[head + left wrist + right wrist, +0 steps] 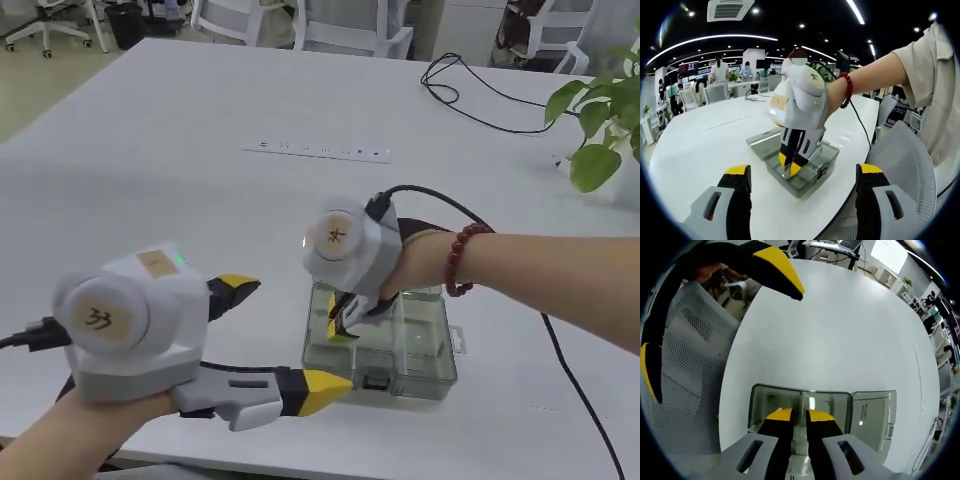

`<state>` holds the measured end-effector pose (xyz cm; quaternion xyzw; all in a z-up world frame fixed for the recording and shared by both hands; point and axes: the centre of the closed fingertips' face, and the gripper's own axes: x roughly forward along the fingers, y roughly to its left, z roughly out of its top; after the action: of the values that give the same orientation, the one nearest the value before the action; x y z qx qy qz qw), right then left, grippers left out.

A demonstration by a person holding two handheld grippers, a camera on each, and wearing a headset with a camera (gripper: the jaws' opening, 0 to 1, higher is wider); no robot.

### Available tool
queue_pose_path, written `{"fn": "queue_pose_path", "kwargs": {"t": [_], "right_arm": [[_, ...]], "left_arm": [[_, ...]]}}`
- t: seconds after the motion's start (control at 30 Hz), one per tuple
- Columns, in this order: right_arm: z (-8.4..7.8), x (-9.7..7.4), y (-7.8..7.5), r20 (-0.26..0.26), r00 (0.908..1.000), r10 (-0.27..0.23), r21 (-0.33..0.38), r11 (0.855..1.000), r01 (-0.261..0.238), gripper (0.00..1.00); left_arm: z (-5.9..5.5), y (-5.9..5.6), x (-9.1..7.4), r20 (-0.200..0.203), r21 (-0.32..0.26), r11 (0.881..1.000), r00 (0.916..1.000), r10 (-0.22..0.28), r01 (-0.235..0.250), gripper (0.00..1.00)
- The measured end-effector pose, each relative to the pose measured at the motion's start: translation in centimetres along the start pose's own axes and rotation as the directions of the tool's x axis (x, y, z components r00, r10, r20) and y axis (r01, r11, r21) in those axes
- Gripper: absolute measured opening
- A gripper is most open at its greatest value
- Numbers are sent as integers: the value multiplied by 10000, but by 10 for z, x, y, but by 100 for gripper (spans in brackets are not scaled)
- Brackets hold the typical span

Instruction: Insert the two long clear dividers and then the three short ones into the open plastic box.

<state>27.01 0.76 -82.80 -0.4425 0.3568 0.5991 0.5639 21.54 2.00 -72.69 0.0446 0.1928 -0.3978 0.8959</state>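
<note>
The open clear plastic box point(432, 378) sits on the white table near its front edge, its lid point(872, 410) folded flat beside it. My right gripper point(341, 324) points down into the box's left part, jaws nearly together on a thin clear divider point(799, 436) that stands between them. In the left gripper view its yellow fingertips point(790, 164) are inside the box point(822, 162). My left gripper point(285, 335) hovers left of the box, wide open with nothing between its yellow-tipped fingers point(737, 174). Other dividers are hard to make out through the clear walls.
A white power strip point(315, 150) lies mid-table. A black cable point(470, 100) runs from the far right, and a green plant point(600, 130) stands at the right edge. Office chairs point(350, 25) line the far side. A mesh chair point(910, 165) is near the table's front edge.
</note>
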Motion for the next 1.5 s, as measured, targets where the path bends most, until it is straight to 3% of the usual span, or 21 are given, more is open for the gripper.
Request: {"fn": "queue_pose_path", "kwargs": {"t": [0.13, 0.6, 1.03, 1.5], "right_arm": [[4, -5, -3, 350, 9992, -217, 231, 9995, 209, 17], [6, -33, 10, 1474, 9891, -10, 1526, 9881, -217, 31], [-13, -61, 19, 1978, 9802, -135, 2226, 9744, -315, 37], [-48, -84, 24, 2171, 9748, -519, 2746, 9615, -99, 41]], "left_arm": [[0, 0, -1, 27, -13, 10000, 10000, 9, -9, 88], [2, -4, 2, 11, -7, 10000, 10000, -66, 66, 89], [2, -5, 3, 58, -78, 9999, 9999, -100, 100, 89], [0, -5, 4, 16, -5, 10000, 10000, -32, 33, 90]]}}
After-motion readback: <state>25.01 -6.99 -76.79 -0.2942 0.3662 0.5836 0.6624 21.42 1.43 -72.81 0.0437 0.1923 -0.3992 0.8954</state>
